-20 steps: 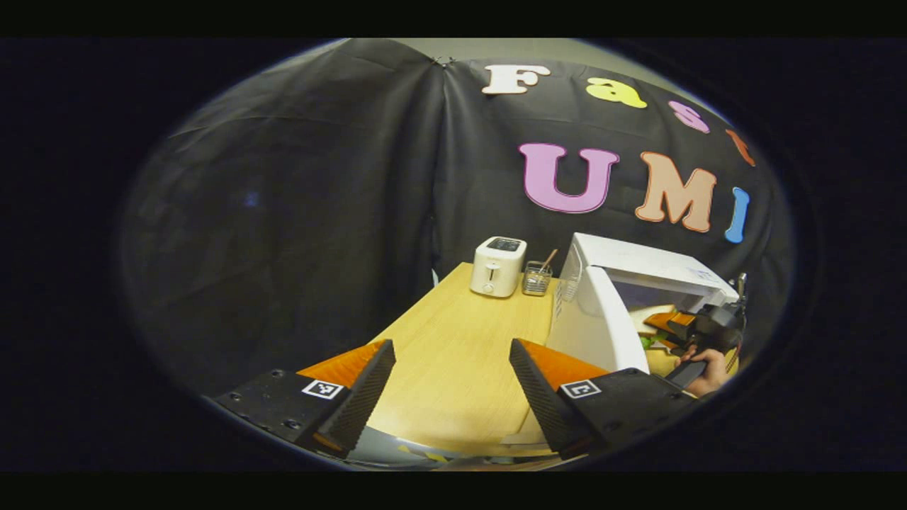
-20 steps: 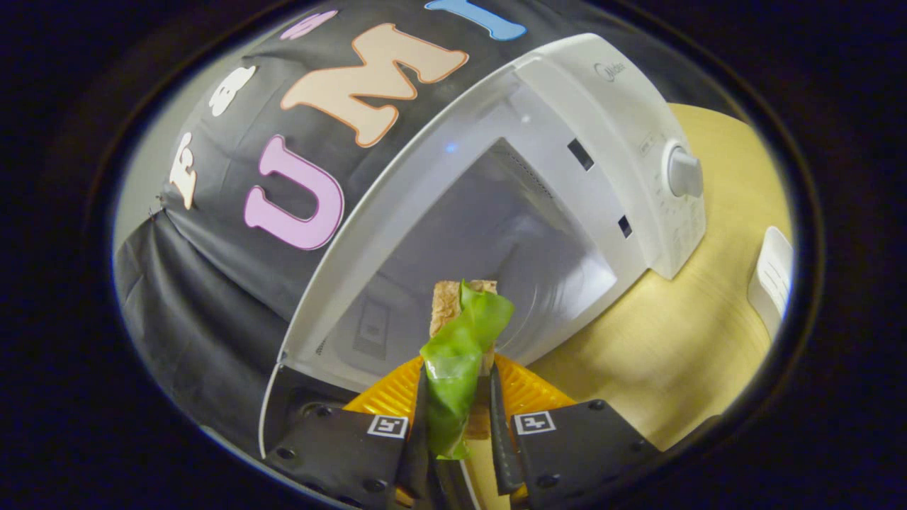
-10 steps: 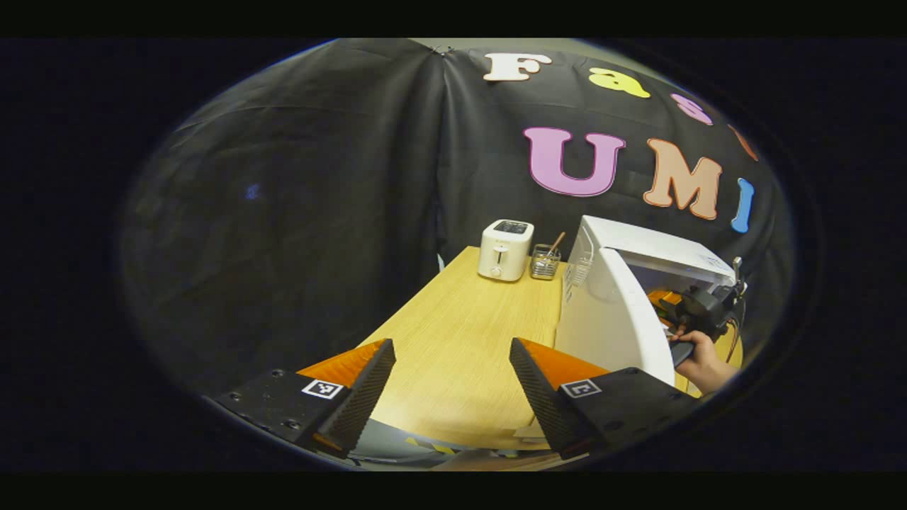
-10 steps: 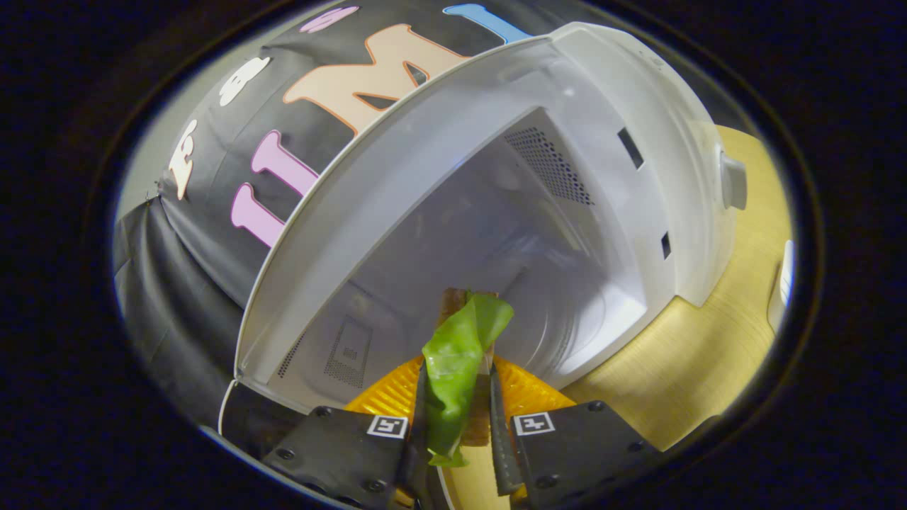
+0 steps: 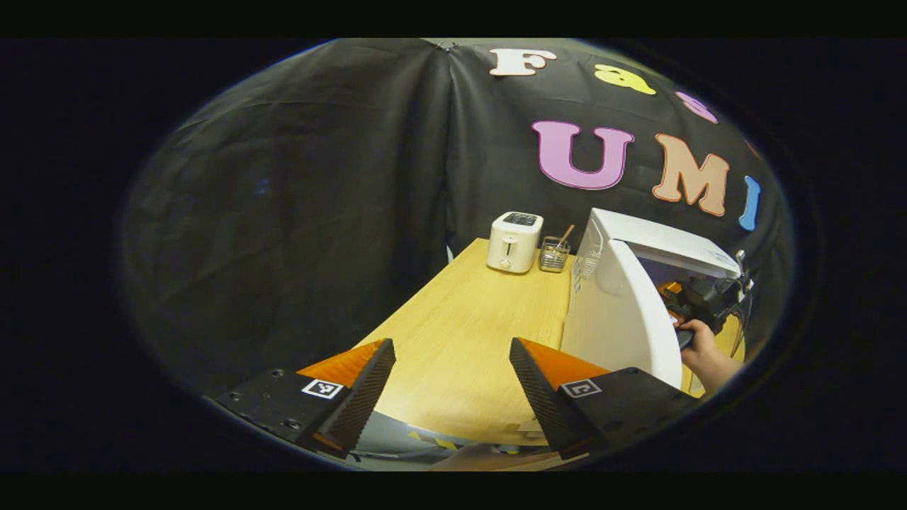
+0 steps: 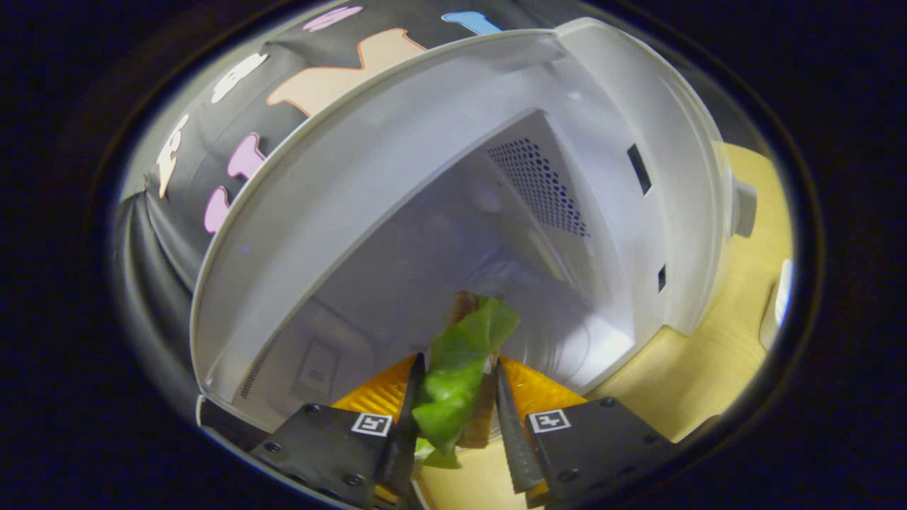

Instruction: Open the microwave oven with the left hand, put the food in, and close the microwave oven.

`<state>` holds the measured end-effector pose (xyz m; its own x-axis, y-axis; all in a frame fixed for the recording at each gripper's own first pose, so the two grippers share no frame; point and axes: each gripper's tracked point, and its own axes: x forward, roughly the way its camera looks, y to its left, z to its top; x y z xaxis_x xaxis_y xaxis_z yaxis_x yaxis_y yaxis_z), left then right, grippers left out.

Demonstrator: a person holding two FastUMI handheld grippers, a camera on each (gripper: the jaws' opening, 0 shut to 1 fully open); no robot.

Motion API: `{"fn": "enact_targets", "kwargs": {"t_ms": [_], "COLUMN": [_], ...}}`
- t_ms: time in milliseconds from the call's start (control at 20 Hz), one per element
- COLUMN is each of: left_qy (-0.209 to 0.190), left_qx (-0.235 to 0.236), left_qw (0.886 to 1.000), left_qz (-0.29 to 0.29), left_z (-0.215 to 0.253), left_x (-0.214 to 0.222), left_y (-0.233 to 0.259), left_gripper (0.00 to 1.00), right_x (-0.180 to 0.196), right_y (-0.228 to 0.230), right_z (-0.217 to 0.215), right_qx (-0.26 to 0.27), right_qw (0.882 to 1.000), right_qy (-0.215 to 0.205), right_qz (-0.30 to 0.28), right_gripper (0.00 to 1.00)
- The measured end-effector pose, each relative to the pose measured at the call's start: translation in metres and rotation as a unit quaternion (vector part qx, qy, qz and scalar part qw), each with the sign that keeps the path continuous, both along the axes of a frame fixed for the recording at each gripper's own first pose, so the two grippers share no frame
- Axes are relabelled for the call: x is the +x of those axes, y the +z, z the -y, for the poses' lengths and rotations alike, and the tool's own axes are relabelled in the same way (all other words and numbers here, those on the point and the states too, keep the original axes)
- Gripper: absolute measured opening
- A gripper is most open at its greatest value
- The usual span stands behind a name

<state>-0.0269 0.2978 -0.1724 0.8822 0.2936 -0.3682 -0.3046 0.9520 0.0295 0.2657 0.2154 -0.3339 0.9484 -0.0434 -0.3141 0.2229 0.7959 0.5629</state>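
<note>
- Since a second ago, the right gripper (image 6: 453, 418) has pushed closer to the microwave (image 6: 397, 177); its cavity now looms larger in the right gripper view, and the food (image 6: 457, 361) reaches past the opening's sill.
- Right jaws are closed on the food, a slice of bread with a green leaf draped over it, held on edge and leaning into the cavity.
- Left gripper (image 5: 450, 389) hangs back over the near end of the tabletop (image 5: 468, 333), jaws spread wide and holding nothing.
- Door (image 5: 616, 319) stands swung out, between the left gripper and the hand (image 5: 698, 347) that holds the right one, as the left gripper view shows.
- Risk: the leaf is loose against the bread. A quick release or a tilt could let it slide off and land on the sill or tabletop rather than inside.
- Risk: letting go too high would drop the bread on its edge, and it might topple toward the opening and block the door.
- Risk: the cavity's side walls sit near the jaws; opening them wide in there could knock a wall and shift the microwave.
- Risk: if the left gripper swings the door early, it would hit the right gripper or the wrist.
- Toaster (image 5: 515, 241) and wire basket (image 5: 553, 256) stand well apart at the far end, out of the way.
</note>
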Motion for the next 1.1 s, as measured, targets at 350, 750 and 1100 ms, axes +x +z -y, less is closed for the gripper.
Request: {"fn": "enact_targets", "kwargs": {"t_ms": [350, 750, 1100], "left_qy": [-0.006, -0.023, -0.015], "left_qx": [-0.002, -0.015, -0.001], "left_qw": [1.000, 1.000, 1.000], "left_qz": [0.000, -0.008, -0.026], "left_z": [0.005, 0.014, 0.009], "left_x": [0.004, 0.006, 0.001], "left_y": [-0.001, -0.008, -0.015], "left_gripper": [0.94, 0.90, 0.17], "right_x": [-0.006, -0.037, -0.105], "right_y": [-0.007, 0.043, 0.077], "right_z": [0.017, 0.013, -0.011], "right_qx": [-0.106, -0.126, -0.133], "right_qw": [0.994, 0.991, 0.986], "right_qy": [0.013, 0.030, 0.083], "right_qz": [-0.021, 0.027, 0.047], "right_gripper": [0.85, 0.91, 0.90]}}
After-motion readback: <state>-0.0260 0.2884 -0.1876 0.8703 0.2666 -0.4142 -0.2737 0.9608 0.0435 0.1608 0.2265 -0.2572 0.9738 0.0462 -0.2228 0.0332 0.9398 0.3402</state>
